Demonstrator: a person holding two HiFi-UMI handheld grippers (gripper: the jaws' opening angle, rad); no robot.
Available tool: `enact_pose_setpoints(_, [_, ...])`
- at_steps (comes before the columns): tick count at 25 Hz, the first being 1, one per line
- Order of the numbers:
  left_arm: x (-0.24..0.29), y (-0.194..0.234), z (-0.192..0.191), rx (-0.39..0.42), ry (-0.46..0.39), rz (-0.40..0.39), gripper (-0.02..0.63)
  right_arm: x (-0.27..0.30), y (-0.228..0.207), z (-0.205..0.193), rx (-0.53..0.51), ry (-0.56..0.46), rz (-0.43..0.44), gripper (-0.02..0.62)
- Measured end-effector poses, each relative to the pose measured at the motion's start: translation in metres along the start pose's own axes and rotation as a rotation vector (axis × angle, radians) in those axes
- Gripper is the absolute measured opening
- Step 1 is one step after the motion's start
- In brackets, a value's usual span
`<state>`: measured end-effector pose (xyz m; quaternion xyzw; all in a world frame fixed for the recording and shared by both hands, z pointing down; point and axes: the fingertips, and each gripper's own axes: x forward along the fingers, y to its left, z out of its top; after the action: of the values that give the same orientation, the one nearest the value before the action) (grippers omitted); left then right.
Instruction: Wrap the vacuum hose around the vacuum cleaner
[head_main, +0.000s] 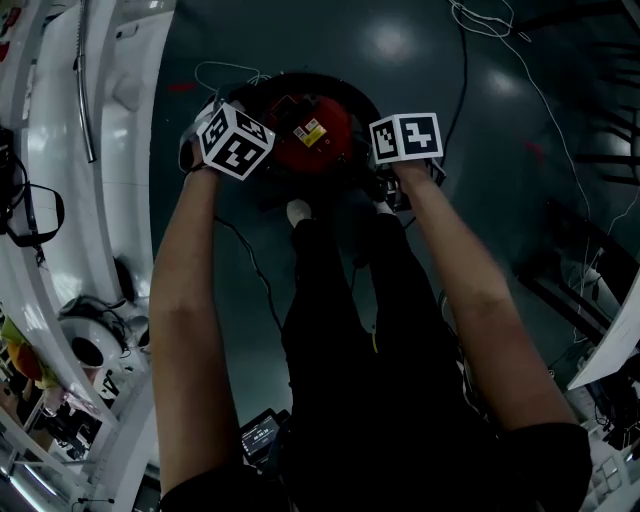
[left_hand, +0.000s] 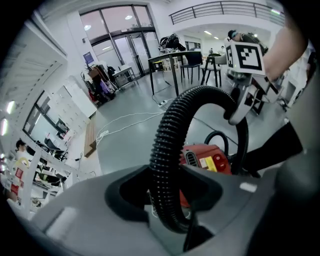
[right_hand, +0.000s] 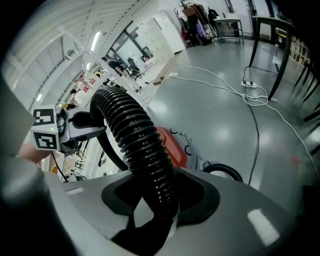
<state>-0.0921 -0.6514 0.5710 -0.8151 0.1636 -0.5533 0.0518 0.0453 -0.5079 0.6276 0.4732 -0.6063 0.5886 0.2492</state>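
The left claw (left_hand: 172, 220) and right claw (right_hand: 152, 222) are each gripping the ribbed vacuum hose (left_hand: 164, 145), which is arching over the red vacuum cleaner (head_main: 312, 135). White cables (right_hand: 252, 98) are trailing across the floor (right_hand: 225, 130) beyond.

clear: floor (head_main: 420, 70) ahead | blocked: white furniture (head_main: 130, 90) left, cables (right_hand: 255, 99) right

Seen from my head, the left marker cube (head_main: 235, 140), the right marker cube (head_main: 405, 136) and my forearms (head_main: 190, 320) cover both sets of jaws. The vacuum cleaner (head_main: 318, 135) shows only as a dim red patch between them, and its yellow label (head_main: 309, 131) is too small to read. The hose (left_hand: 167, 145) hides part of that red body, and its lower end is lost in shadow inside my left gripper (left_hand: 167, 215) — likewise inside my right gripper (right_hand: 157, 210).
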Motion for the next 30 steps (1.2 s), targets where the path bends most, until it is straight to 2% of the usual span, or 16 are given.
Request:
enact_pose_setpoints(18, [0.090, 0.026, -0.016, 0.012, 0.027, -0.028, 0.181, 0.071, -0.029, 0.018, 0.153, 0.066, -0.034, 0.175])
enact_pose_setpoints(26, [0.117, 0.032, -0.013, 0.022, 0.018, 0.010, 0.184, 0.087, -0.039, 0.021, 0.260, 0.082, -0.018, 0.175])
enact_pose_setpoints(30, [0.122, 0.038, -0.018, 0.016, -0.001, 0.068, 0.187, 0.098, -0.033, 0.021, 0.322, 0.089, 0.025, 0.175])
